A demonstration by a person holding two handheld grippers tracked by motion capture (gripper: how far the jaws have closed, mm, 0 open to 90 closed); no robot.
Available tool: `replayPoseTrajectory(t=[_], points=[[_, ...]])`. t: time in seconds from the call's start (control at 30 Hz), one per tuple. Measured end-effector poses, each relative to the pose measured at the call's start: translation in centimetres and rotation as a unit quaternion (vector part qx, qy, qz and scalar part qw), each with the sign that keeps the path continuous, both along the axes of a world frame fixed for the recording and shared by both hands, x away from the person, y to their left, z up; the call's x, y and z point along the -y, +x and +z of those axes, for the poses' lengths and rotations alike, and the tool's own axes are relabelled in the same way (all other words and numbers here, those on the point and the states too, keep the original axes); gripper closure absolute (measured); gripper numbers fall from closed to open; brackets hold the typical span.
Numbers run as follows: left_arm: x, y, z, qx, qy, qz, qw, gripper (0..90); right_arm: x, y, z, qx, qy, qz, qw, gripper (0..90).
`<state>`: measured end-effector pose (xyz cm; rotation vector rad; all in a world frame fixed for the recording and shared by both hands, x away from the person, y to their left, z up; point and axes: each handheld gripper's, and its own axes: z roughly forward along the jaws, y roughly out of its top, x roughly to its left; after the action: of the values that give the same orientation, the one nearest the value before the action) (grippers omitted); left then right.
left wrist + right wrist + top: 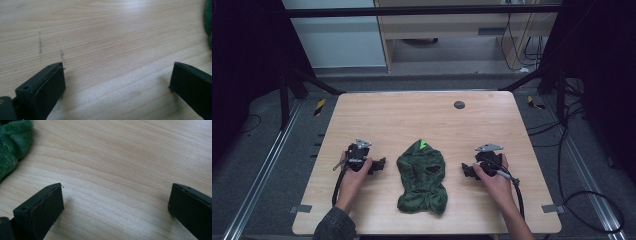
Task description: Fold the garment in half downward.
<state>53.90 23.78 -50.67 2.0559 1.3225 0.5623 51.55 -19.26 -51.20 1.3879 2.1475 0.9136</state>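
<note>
In the high view, a dark green fleece garment (422, 177) with a bright green tag at its far end lies crumpled on the near half of the pale wooden surface (412, 115), midway between the 2 hands. The left hand-held gripper (381, 164) rests on the wood just left of the garment, its tip pointing toward it without touching. The right hand-held gripper (465, 170) rests just right of the garment, also apart from it. A small dark round disc (459, 105) sits near the far edge.

In the left gripper view, the left hand-held gripper (117, 80) has its jaws spread wide over bare wood, and the green fabric (208, 20) edges the upper right.

In the right gripper view, the right hand-held gripper (116, 201) is likewise spread wide, holding nothing, with the garment (12, 142) at the upper left.
</note>
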Motion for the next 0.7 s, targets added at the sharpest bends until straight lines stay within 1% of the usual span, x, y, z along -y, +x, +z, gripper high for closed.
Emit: replayPoseTrajectory(t=[0.1, 0.17, 0.2, 0.23, 0.27, 0.37, 0.4, 0.43, 0.47, 0.5, 0.53, 0.57, 0.6, 0.63, 0.7], points=[[0.4, -0.2, 0.2, -0.003, 0.003, -0.013, 0.9999, 0.8, -0.1, 0.0, 0.0, 0.003, -0.002, 0.004, 1.0000, 1.0], [0.7, -0.4, 0.3, -0.007, 0.003, -0.019, 0.9998, 3.1, -0.3, 0.0, 0.2, -0.001, -0.005, 0.009, 1.0000, 4.7], [0.7, -0.4, 0.3, -0.007, 0.003, -0.019, 0.9998, 2.9, -0.3, 0.0, 0.2, -0.001, -0.005, 0.009, 1.0000, 4.7], [0.8, -0.4, 0.4, -0.008, 0.005, -0.023, 0.9997, 3.1, -0.7, -0.1, 0.4, -0.003, -0.008, 0.010, 0.9999, 8.4], [1.1, -0.6, 0.5, -0.010, 0.009, -0.027, 0.9995, 3.4, -0.8, -0.2, 0.4, -0.003, -0.010, 0.011, 0.9999, 9.2], [1.3, -0.7, 0.8, -0.010, 0.008, -0.034, 0.9994, 3.7, -1.3, -0.3, 0.6, -0.003, -0.015, 0.016, 0.9997, 10.9], [1.6, -0.9, 1.0, -0.006, 0.008, -0.040, 0.9992, 3.8, -1.9, -0.4, 0.8, -0.003, -0.024, 0.022, 0.9995, 12.9], [1.7, -1.0, 1.1, 0.000, 0.007, -0.043, 0.9991, 3.9, -2.0, -0.4, 0.8, -0.004, -0.025, 0.025, 0.9993, 14.6], [1.7, -1.0, 1.1, 0.000, 0.007, -0.043, 0.9991, 3.9, -2.0, -0.4, 0.8, -0.004, -0.025, 0.025, 0.9993, 14.6], [1.9, -1.0, 1.2, 0.009, 0.008, -0.044, 0.9989, 3.9, -2.1, -0.4, 0.9, -0.005, -0.022, 0.033, 0.9992, 16.6], [2.0, -1.1, 1.4, 0.013, 0.012, -0.046, 0.9988, 4.1, -2.2, -0.5, 1.0, -0.006, -0.016, 0.039, 0.9991, 17.7], [2.1, -1.1, 1.5, 0.015, 0.013, -0.050, 0.9986, 4.2, -2.3, -0.6, 1.0, -0.008, -0.014, 0.045, 0.9989, 21.2], [2.2, -1.2, 1.6, 0.016, 0.010, -0.053, 0.9984, 4.1, -2.3, -0.6, 1.1, -0.008, -0.012, 0.049, 0.9987, 22.4], [2.5, -1.4, 1.9, 0.018, 0.002, -0.059, 0.9981, 4.1, -2.4, -0.7, 1.1, -0.009, -0.011, 0.052, 0.9986, 24.0], [3.0, -1.7, 2.1, 0.028, 0.001, -0.064, 0.9975, 4.1, -2.5, -0.8, 1.2, -0.007, -0.016, 0.060, 0.9980, 31.4]])
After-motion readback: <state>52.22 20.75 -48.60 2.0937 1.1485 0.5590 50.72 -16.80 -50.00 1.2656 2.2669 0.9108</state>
